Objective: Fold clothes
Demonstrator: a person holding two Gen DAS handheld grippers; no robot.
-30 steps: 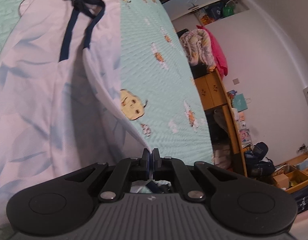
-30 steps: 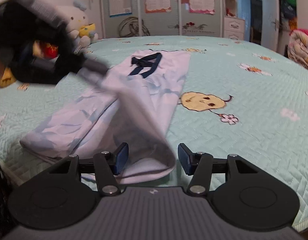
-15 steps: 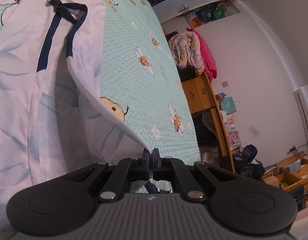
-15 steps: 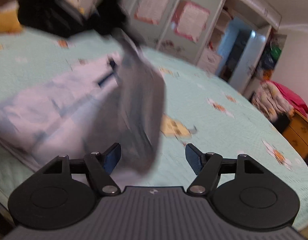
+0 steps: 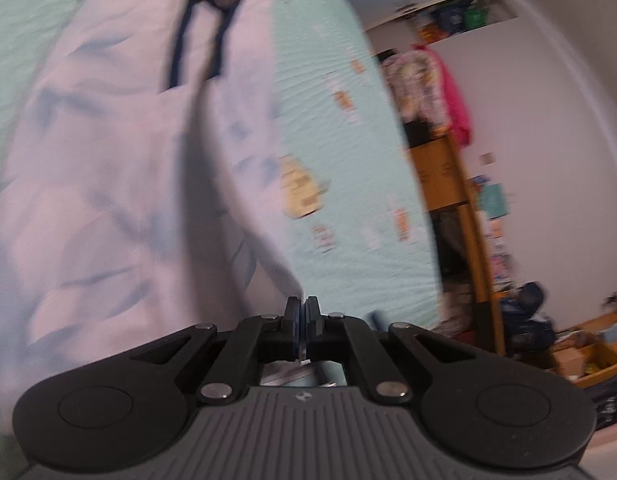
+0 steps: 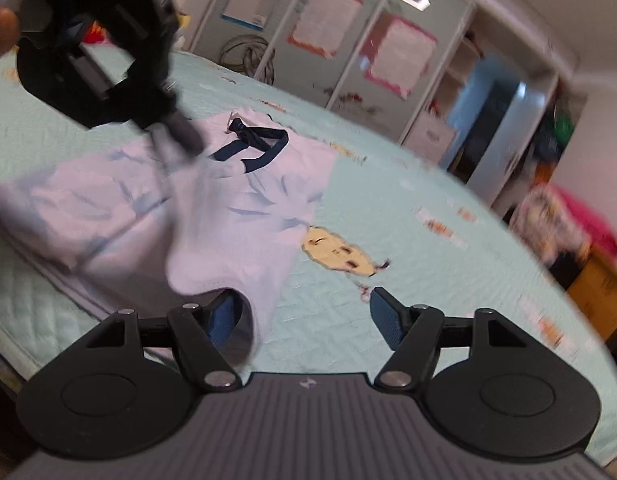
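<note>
Mint bedspread (image 6: 408, 216) carries the pale garment (image 6: 244, 200); left gripper (image 5: 301, 312) pinches its hem at centre frame, right gripper (image 6: 304, 312) spread just right of it.

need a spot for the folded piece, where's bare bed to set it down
Bare bedspread lies right of the pale garment, around the yellow cartoon print, out toward the bed's far right edge. The left is crowded: the garment spreads there, pinched by the left gripper. The right gripper is open.
</note>
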